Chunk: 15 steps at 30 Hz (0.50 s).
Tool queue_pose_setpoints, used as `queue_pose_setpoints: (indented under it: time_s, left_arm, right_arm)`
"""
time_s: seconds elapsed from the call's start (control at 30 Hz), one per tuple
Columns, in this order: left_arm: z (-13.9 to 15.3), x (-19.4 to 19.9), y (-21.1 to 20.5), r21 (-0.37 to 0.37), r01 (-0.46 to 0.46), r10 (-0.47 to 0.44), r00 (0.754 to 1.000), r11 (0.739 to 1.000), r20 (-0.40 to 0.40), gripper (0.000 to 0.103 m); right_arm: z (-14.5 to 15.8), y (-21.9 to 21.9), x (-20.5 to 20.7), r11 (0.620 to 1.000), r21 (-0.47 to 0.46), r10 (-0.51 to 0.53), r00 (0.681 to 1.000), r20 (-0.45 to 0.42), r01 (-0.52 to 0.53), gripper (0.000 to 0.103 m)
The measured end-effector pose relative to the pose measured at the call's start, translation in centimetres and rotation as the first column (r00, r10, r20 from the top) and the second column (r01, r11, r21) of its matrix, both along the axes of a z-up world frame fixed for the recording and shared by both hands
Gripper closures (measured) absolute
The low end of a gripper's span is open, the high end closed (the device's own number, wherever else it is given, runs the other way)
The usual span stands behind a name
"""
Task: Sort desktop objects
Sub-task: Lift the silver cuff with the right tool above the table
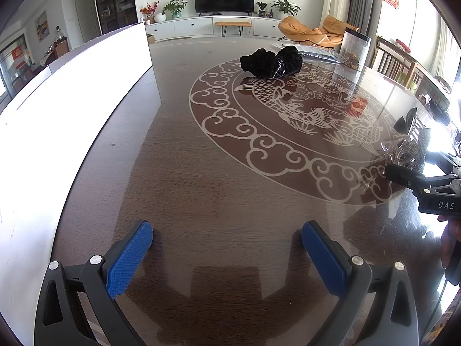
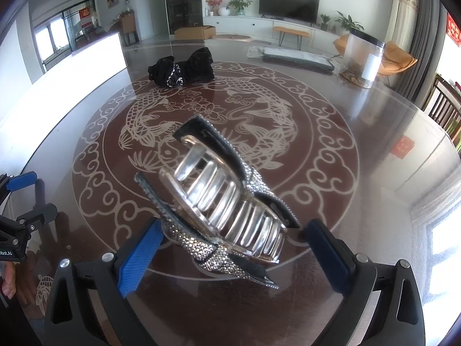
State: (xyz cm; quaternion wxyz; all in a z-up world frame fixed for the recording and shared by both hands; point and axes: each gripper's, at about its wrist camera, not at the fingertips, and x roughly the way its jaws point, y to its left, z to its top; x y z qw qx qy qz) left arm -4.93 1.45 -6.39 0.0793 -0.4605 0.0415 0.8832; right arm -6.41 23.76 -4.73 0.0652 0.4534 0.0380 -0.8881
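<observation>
Hovering: both my grippers hang over the dark round table.
Right gripper: jaws spread wide — the hair claw clip lies between my blue pads, neither clearly pressing on it.
Left gripper: jaws wide apart, only bare tabletop between them.
Black scrunchie: far side of the fish pattern, well apart from the clip.
White box: along the table's left edge.

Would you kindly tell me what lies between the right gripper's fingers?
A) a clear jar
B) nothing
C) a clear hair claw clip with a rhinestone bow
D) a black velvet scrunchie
C: the hair claw clip sits on the table between the wide-open fingers of the right gripper.
</observation>
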Motion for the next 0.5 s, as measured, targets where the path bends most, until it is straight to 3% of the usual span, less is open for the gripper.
queue_pose_setpoints:
  time_s: [0.5]
  left_arm:
    - [0.03, 0.02, -0.05, 0.001, 0.0, 0.0, 1.0, 1.0, -0.001, 0.0]
  right_arm:
    - [0.0, -0.16, -0.01, 1.0, -0.002, 0.008, 1.0, 0.001, -0.008, 0.003]
